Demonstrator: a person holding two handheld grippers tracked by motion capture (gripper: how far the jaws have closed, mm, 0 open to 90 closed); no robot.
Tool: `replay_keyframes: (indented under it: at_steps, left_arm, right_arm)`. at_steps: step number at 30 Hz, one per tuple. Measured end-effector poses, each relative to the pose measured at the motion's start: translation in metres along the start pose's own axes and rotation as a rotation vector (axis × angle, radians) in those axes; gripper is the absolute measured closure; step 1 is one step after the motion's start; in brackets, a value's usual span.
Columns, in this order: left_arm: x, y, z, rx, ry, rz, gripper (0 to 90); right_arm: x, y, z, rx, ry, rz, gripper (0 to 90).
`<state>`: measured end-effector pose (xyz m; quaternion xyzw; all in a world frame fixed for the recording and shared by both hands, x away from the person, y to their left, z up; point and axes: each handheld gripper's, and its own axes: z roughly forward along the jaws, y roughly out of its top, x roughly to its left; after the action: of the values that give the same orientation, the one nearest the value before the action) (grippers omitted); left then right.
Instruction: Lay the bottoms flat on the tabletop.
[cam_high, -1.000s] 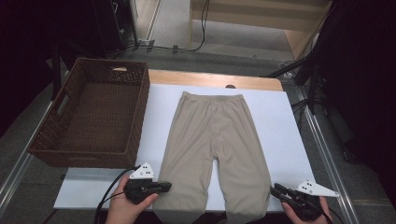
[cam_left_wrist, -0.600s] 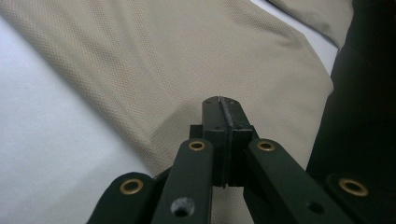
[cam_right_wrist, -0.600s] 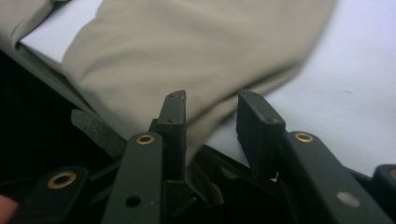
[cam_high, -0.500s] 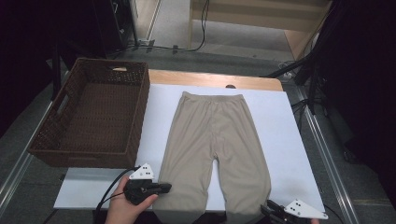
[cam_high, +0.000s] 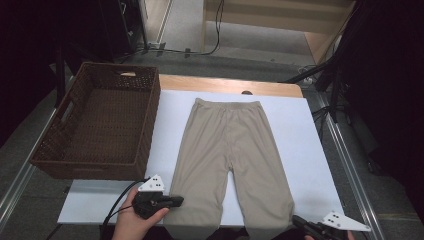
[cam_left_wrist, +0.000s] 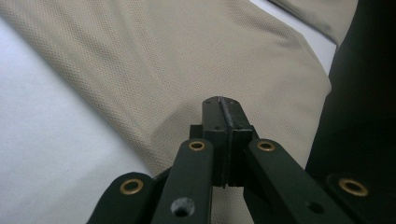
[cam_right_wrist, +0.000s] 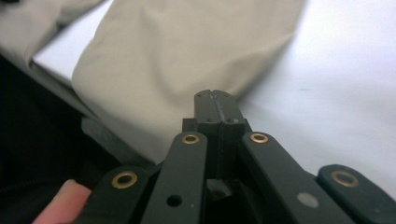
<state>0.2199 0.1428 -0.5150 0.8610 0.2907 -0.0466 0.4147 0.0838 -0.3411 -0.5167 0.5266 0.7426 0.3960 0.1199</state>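
Observation:
Beige trousers (cam_high: 227, 145) lie flat on a white sheet (cam_high: 305, 140), waistband far, legs toward me. My left gripper (cam_high: 179, 201) lies at the outer edge of the left leg near its hem. In the left gripper view its jaws (cam_left_wrist: 222, 100) are shut, and the cloth (cam_left_wrist: 196, 56) puckers up into them. My right gripper (cam_high: 296, 220) is at the hem corner of the right leg. Its jaws (cam_right_wrist: 215, 93) have just been closing and now stand shut at the edge of the fabric (cam_right_wrist: 163, 60), which seems pinched between them.
A dark brown wicker basket (cam_high: 150, 125) stands empty at the left of the sheet. A wooden table edge (cam_high: 220, 84) runs behind the waistband. Metal rails (cam_high: 350, 170) border the table on the right. A fingertip (cam_right_wrist: 60, 203) shows beside the right gripper.
The right gripper has slid left and toward the near edge, up to the right leg's hem. The left gripper and the trousers have kept still.

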Motion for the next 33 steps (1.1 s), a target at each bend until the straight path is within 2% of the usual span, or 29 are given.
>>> replay_keyframes:
  at_steps: [3, 5, 7, 9, 12, 14, 15, 17, 22, 27, 29, 31, 33]
  left_arm:
    - [0.0, 0.0, 0.0, 0.002, -0.001, -0.001, 89.7]
    - [0.001, 0.0, 0.0, 0.002, -0.003, -0.003, 89.6]
    - [0.001, 0.0, 0.0, 0.001, -0.003, -0.003, 89.7]
    - [0.001, 0.0, 0.0, 0.001, -0.003, -0.004, 89.6]
    - [0.001, 0.0, 0.0, 0.001, -0.003, -0.004, 89.6]
    - [0.001, 0.0, 0.0, 0.002, -0.003, -0.004, 89.7]
    - [0.001, 0.0, 0.0, 0.002, -0.004, -0.005, 89.6]
    - [0.001, 0.0, 0.0, 0.002, -0.005, -0.006, 89.6]
    - [0.001, 0.0, 0.0, 0.001, -0.003, -0.005, 89.7]
    - [0.001, 0.0, 0.0, 0.002, -0.002, -0.002, 89.7]
    - [0.001, 0.0, 0.0, 0.001, -0.004, -0.001, 89.7]
    - [0.0, 0.0, 0.0, 0.001, -0.002, 0.001, 89.7]
    - [0.0, 0.0, 0.0, -0.001, -0.001, 0.002, 89.7]
  right_arm:
    - [-0.011, -0.003, -0.006, -0.023, 0.023, 0.047, 87.3]
    - [-0.011, -0.004, -0.003, -0.004, 0.008, 0.034, 82.3]
    - [-0.007, -0.003, -0.001, 0.007, -0.001, 0.006, 82.2]
    - [-0.004, 0.0, -0.002, 0.004, -0.032, -0.015, 82.2]
    - [-0.006, -0.001, -0.003, -0.004, -0.053, 0.0, 76.7]
    - [-0.005, -0.001, -0.003, -0.014, -0.046, 0.008, 75.6]
    - [-0.002, 0.0, -0.002, -0.024, -0.036, 0.006, 75.6]
    - [0.011, 0.004, 0.004, -0.041, -0.004, -0.028, 75.3]
    - [0.057, 0.018, 0.036, -0.008, 0.063, -0.161, 71.6]
    - [0.085, 0.028, 0.064, 0.002, 0.089, -0.202, 63.8]
    - [0.093, 0.031, 0.072, 0.012, 0.08, -0.224, 60.8]
    - [0.1, 0.032, 0.078, 0.024, 0.039, -0.245, 60.7]
    - [0.104, 0.031, 0.083, 0.028, -0.015, -0.274, 68.1]
